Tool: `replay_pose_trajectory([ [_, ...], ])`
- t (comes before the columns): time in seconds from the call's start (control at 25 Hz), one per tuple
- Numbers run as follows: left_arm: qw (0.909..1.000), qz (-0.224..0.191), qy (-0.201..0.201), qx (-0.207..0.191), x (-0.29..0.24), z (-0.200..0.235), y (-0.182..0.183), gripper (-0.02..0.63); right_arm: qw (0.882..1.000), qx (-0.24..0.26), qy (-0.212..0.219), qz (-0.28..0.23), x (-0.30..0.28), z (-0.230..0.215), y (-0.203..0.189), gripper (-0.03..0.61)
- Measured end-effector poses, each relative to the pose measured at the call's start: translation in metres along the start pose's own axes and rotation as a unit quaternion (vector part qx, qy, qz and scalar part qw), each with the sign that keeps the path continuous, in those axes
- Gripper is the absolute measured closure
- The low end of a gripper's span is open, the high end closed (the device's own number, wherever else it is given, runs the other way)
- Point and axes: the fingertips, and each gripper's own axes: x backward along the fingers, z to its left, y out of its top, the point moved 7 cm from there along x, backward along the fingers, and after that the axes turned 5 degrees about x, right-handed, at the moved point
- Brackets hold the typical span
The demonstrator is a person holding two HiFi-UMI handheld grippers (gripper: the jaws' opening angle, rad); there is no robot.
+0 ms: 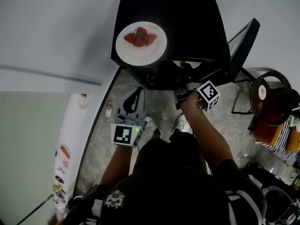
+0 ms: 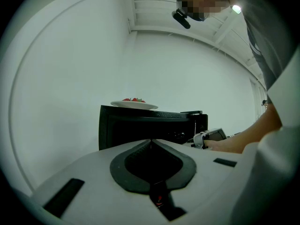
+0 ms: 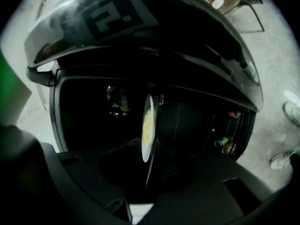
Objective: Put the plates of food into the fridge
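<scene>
White plate of strawberries (image 1: pixel 140 43) | atop black fridge (image 1: pixel 187 22), 12 o'clock | likely stiff, breakable, slick: pinch near rim, keep level | right gripper (image 3: pixel 149 145) pinching yellow-food plate (image 3: pixel 147 111) at fridge opening | left gripper (image 2: pixel 151 143) jaws pressed together, empty

head view: bright, even | left gripper view: pale, fisheye vignette | right gripper view: very dim

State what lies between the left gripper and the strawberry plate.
Head view: only bare floor and the fridge's black top lie between the left gripper and strawberry plate.
</scene>
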Motion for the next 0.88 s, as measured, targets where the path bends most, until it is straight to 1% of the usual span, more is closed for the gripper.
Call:
replay_pose_trajectory([
  [0.04, 1.0000, 0.000, 0.000, 0.000, 0.001, 0.000, 0.001, 0.592, 1.000, 0.011, 0.001, 0.003, 0.004, 0.001, -0.001, 0.460],
  [0.16, 1.0000, 0.002, 0.001, -0.008, 0.003, -0.001, 0.004, 0.592, 0.999, 0.051, 0.007, 0.018, 0.024, 0.007, -0.006, 0.457],
  [0.28, 0.9998, 0.003, 0.000, -0.021, 0.005, -0.002, 0.006, 0.592, 0.992, 0.118, 0.023, 0.041, 0.050, 0.020, -0.013, 0.457],
  [0.32, 0.9998, 0.001, -0.001, -0.021, 0.005, -0.003, 0.007, 0.592, 0.988, 0.145, 0.032, 0.049, 0.058, 0.026, -0.016, 0.459],
  [0.4, 0.9998, -0.001, -0.003, -0.019, 0.003, -0.005, 0.011, 0.592, 0.975, 0.204, 0.057, 0.062, 0.070, 0.042, -0.020, 0.486],
  [0.44, 0.9998, -0.003, -0.005, -0.017, 0.002, -0.007, 0.015, 0.592, 0.968, 0.232, 0.074, 0.065, 0.074, 0.052, -0.021, 0.505],
  [0.52, 0.9998, -0.010, -0.010, -0.015, 0.000, -0.010, 0.021, 0.592, 0.951, 0.283, 0.109, 0.066, 0.083, 0.073, -0.024, 0.521],
  [0.56, 0.9997, -0.014, -0.013, -0.015, 0.000, -0.011, 0.025, 0.592, 0.939, 0.315, 0.124, 0.063, 0.087, 0.084, -0.024, 0.527],
  [0.6, 0.9996, -0.018, -0.016, -0.014, 0.000, -0.013, 0.028, 0.592, 0.923, 0.355, 0.135, 0.058, 0.090, 0.095, -0.025, 0.535],
  [0.64, 0.9995, -0.022, -0.018, -0.012, 0.000, -0.014, 0.031, 0.592, 0.902, 0.404, 0.142, 0.053, 0.095, 0.106, -0.027, 0.542],
  [0.72, 0.9993, -0.030, -0.020, -0.006, 0.001, -0.018, 0.037, 0.592, 0.850, 0.503, 0.152, 0.034, 0.104, 0.125, -0.030, 0.554],
  [0.76, 0.9992, -0.033, -0.021, -0.005, 0.001, -0.020, 0.040, 0.592, 0.825, 0.542, 0.158, 0.021, 0.110, 0.133, -0.031, 0.554],
  [0.8, 0.9991, -0.036, -0.022, -0.004, 0.002, -0.022, 0.043, 0.592, 0.803, 0.574, 0.162, 0.008, 0.114, 0.139, -0.030, 0.554],
  [0.84, 0.9990, -0.038, -0.024, -0.005, 0.002, -0.024, 0.046, 0.592, 0.784, 0.598, 0.166, -0.003, 0.118, 0.145, -0.029, 0.554],
  [0.88, 0.9989, -0.040, -0.025, -0.006, 0.003, -0.026, 0.048, 0.592, 0.770, 0.616, 0.168, -0.014, 0.121, 0.150, -0.028, 0.554],
])
